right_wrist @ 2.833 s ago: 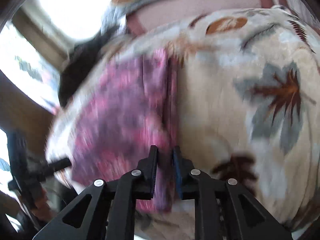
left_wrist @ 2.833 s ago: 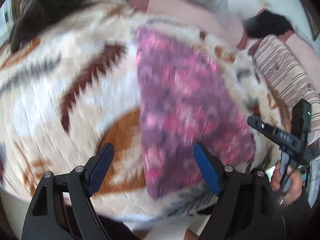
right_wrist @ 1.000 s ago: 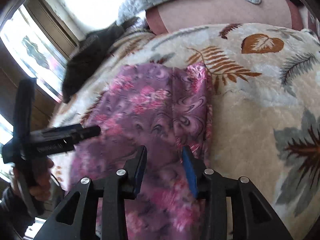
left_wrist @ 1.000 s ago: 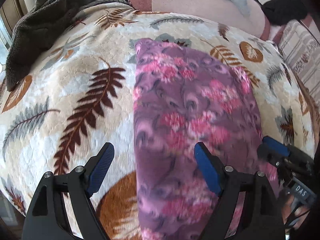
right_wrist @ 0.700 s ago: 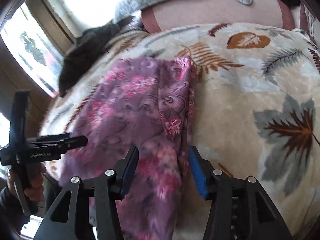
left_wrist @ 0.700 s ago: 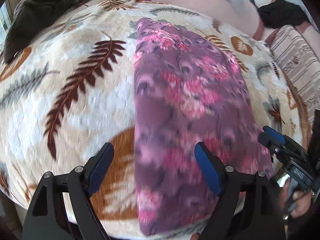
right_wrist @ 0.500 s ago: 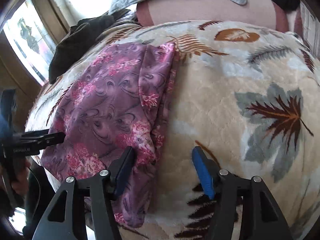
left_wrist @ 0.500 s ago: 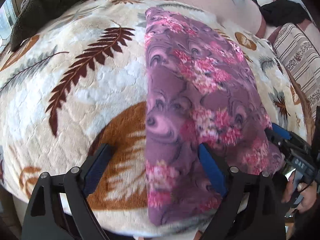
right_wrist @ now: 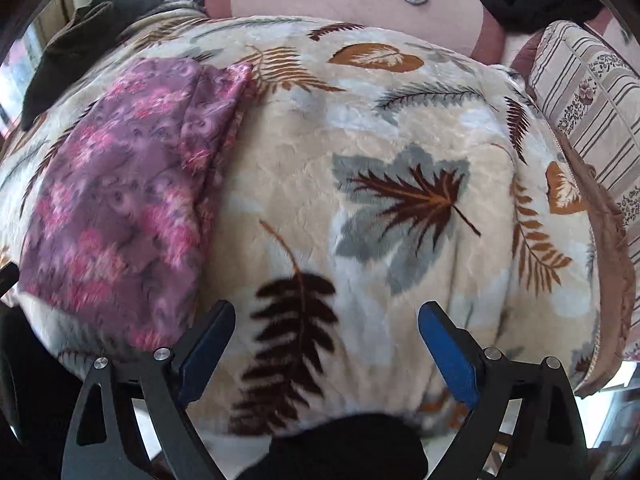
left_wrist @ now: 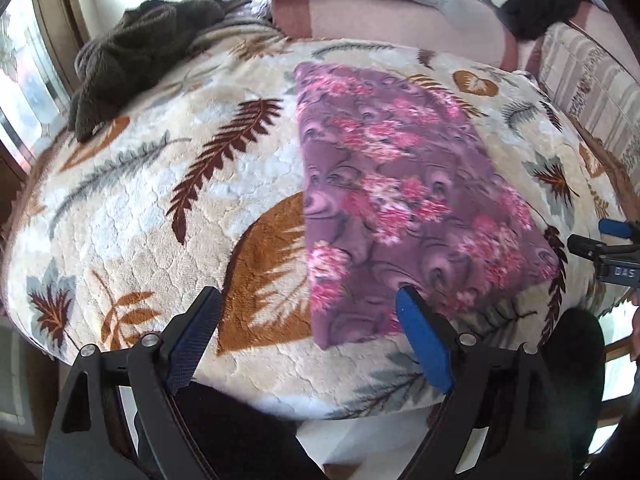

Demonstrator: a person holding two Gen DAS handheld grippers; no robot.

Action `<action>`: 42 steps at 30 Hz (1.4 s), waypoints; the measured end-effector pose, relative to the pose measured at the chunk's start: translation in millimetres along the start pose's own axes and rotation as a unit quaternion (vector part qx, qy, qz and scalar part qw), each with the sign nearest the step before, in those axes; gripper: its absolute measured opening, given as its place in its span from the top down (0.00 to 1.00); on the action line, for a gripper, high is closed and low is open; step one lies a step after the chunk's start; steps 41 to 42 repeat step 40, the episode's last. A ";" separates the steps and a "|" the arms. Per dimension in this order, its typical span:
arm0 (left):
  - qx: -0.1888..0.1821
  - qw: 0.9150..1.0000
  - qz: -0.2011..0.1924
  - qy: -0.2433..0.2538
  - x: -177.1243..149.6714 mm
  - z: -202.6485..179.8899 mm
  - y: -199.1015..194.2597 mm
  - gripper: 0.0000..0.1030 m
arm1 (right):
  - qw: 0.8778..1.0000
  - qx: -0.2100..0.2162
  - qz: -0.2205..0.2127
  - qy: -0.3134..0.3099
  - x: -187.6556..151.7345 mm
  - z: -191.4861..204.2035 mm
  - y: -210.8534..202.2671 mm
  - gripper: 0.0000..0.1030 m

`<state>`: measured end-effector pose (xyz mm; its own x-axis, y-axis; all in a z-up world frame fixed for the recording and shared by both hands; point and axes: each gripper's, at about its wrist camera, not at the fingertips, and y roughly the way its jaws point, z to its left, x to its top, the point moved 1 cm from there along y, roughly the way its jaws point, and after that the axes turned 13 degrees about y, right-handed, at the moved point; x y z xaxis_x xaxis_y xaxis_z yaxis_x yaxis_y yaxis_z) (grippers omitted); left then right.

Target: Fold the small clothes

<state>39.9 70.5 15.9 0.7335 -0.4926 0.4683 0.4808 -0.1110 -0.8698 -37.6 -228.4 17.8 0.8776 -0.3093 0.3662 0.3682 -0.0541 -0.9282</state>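
One purple floral garment [left_wrist: 404,200] is lying folded flat on the leaf-print blanket [left_wrist: 160,220] covering the bed, with one dark brown fleece [left_wrist: 136,56] bunched at the far left corner and one striped cushion [right_wrist: 592,92] to the right. My left gripper [left_wrist: 308,336] is hovering with jaws wide and empty, straddling the garment's near left corner. My right gripper [right_wrist: 326,344], pinching the garment's edge earlier, has just been opening its jaws and is now holding nothing over bare blanket beside it.
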 end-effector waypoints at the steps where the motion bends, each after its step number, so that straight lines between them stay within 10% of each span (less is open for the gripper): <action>1: 0.002 1.000 -0.006 0.006 0.1 -4.7 -3.0 0.13 | 1.000 0.002 -0.011 -0.004 -3.9 -0.3 -6.6 0.09; 14: 0.001 0.998 -0.037 0.044 -12.6 -40.7 -34.1 0.13 | 0.993 0.037 -0.108 0.007 -27.7 -12.5 -61.8 0.08; 42: -0.043 0.997 -0.032 0.051 -25.2 -78.2 -50.1 0.13 | 0.993 0.025 -0.118 0.015 -37.2 -17.7 -68.2 0.08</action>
